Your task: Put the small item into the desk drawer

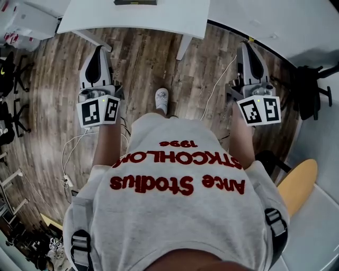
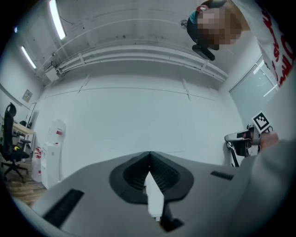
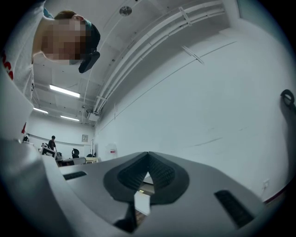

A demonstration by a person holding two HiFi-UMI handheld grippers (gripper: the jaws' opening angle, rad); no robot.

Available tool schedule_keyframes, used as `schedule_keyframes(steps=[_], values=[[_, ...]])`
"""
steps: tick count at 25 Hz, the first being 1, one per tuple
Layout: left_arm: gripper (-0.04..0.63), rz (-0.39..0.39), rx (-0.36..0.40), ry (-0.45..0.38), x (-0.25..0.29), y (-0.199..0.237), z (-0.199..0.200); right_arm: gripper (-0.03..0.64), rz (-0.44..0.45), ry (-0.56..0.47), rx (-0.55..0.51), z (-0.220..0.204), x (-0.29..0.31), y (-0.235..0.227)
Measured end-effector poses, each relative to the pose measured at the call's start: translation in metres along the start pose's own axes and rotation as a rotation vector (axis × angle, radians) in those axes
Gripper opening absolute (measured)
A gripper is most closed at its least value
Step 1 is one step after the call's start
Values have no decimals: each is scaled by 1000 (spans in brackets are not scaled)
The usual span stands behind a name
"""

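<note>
Up ahead, at top of head view, sits a white desk [image 1: 132,21], w/ wood floor [image 1: 143,58] between it and the person's shoe [image 1: 162,99]. So the task looks barely begun, imo: nothing picked up, no drawer in sight in any view, nothing put away. Small item can't be placed. Only candidate is a dark flat thing [image 1: 135,2] on the desk top, cut off by the frame edge, w/ too little showing to say what it is. Left to do, judging from this: reach desk, find & grab item, open drawer, drop it in, prob. shut drawer after. Left gripper [image 1: 100,50] is held up at the person's left side, pointing fwd toward the desk and well apart from it. Its own view has the jaws closed tip to tip w/ nothing between them, only a blank white wall [image 2: 138,115] beyond. Right gripper [image 1: 245,46] mirrors it on the other side, also clear of the desk. Its view likewise has jaws pressed together & empty, w/ a ceiling light [image 3: 64,91] off behind. Neither touches anything; both need to open before any grab.
</note>
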State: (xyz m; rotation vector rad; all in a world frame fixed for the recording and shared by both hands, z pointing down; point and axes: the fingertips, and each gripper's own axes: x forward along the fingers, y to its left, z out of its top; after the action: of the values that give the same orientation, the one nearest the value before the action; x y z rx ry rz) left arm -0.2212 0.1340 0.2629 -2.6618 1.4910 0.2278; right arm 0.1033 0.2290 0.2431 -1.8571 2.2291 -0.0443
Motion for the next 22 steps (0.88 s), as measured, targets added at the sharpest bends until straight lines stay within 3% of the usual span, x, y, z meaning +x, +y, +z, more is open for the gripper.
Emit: schedule_keyframes(steps=[12, 22], values=[[7, -41, -17, 0, 95, 40, -16, 5, -10, -8, 18, -9, 86, -22], [8, -72, -37, 29, 130, 50, -36, 5, -33, 26, 51, -28, 103, -32]])
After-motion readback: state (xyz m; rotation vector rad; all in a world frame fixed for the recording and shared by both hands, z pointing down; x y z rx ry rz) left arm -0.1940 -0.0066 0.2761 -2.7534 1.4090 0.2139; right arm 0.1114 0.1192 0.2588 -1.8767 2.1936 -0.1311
